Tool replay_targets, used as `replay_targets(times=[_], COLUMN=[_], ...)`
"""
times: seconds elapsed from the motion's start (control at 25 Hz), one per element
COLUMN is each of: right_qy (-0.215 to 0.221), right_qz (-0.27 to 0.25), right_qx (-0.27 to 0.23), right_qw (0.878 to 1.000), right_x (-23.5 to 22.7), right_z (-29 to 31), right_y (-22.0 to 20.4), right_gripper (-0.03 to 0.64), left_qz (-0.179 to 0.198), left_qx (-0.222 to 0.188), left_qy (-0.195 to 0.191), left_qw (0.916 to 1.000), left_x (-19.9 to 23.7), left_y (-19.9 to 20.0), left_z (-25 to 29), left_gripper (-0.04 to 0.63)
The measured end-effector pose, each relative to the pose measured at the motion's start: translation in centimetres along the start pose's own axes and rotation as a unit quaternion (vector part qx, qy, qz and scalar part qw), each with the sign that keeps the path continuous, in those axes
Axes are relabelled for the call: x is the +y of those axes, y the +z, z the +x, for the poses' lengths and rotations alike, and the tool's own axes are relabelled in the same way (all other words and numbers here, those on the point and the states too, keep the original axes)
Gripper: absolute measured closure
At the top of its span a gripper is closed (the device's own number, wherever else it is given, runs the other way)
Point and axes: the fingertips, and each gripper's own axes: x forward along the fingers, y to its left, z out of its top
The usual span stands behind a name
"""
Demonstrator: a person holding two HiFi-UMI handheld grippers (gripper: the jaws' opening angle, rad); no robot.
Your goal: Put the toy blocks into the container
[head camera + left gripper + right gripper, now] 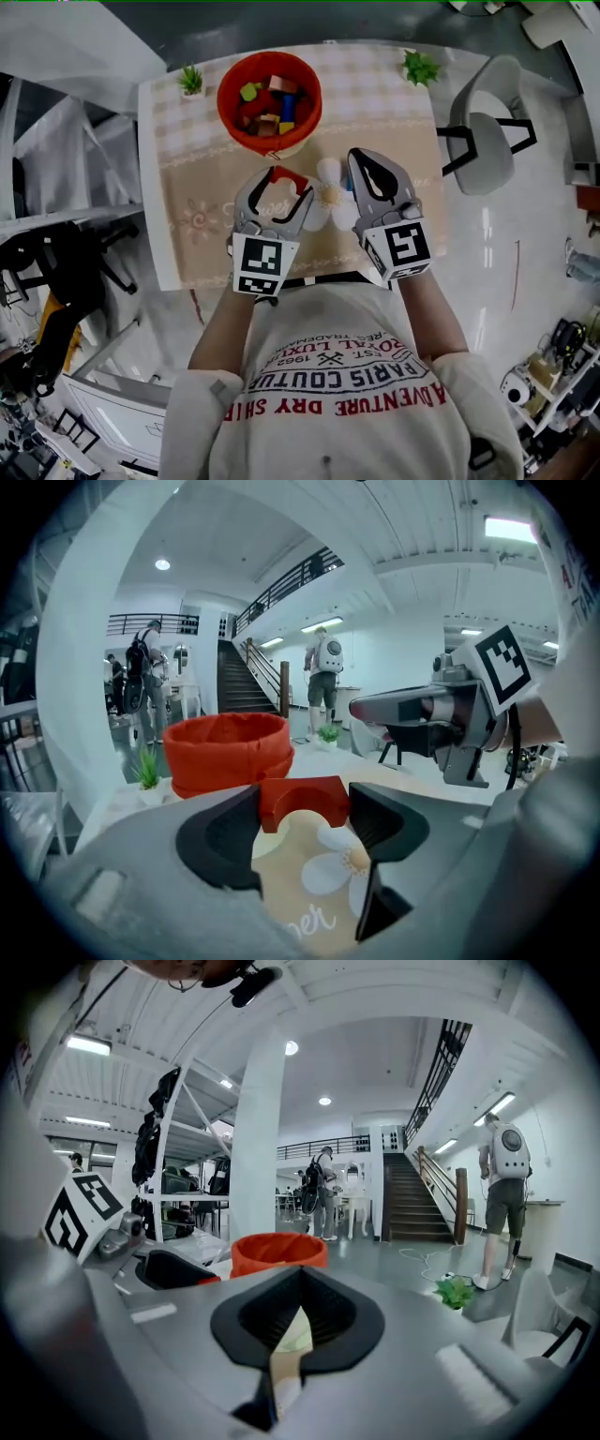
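Note:
A red arch block [289, 180] hangs above the table between the jaws of my left gripper [281, 187], which is shut on it. In the left gripper view the arch block [303, 797] spans the gap between both pads, its opening facing down, with my left gripper [302, 819] pointing at the red container [228, 752]. The red container [246, 141] stands at the far side of the table with several coloured blocks [267, 105] inside. My right gripper [359, 161] floats beside the left one, shut and empty, and the right gripper view shows its jaws [298, 1288] meeting.
A checked table [375, 103] carries a beige mat with a white flower [333, 192]. Small green plants [191, 80] [420, 67] stand at both far corners. A grey chair [487, 131] is to the right. People stand far off by the stairs.

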Motion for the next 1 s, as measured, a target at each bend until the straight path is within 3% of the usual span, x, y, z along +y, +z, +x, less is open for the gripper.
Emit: replay_targets(times=[0.56, 0.72, 1.0], right_qy=[0.043, 0.051, 0.053], right_qz=[-0.029, -0.028, -0.02], right_qx=[-0.046, -0.037, -0.021], right_qw=[0.998, 0.998, 0.998], right_x=[0.2, 0.1, -0.5], right_z=[2.2, 2.9, 4.4], right_y=[4.6, 4.4, 3.5], right_gripper=[0.617, 0.617, 0.617], left_qz=[0.022, 0.022, 0.011], left_qx=[-0.08, -0.078, -0.04], left_qy=[0.099, 0.107, 0.106], left_qw=[0.9916, 0.9909, 0.9935], left_x=[6.7, 8.5, 10.4], left_y=[7.6, 8.4, 6.7], left_z=[-1.8, -0.4, 2.4], left_gripper=[0.287, 0.287, 0.287])
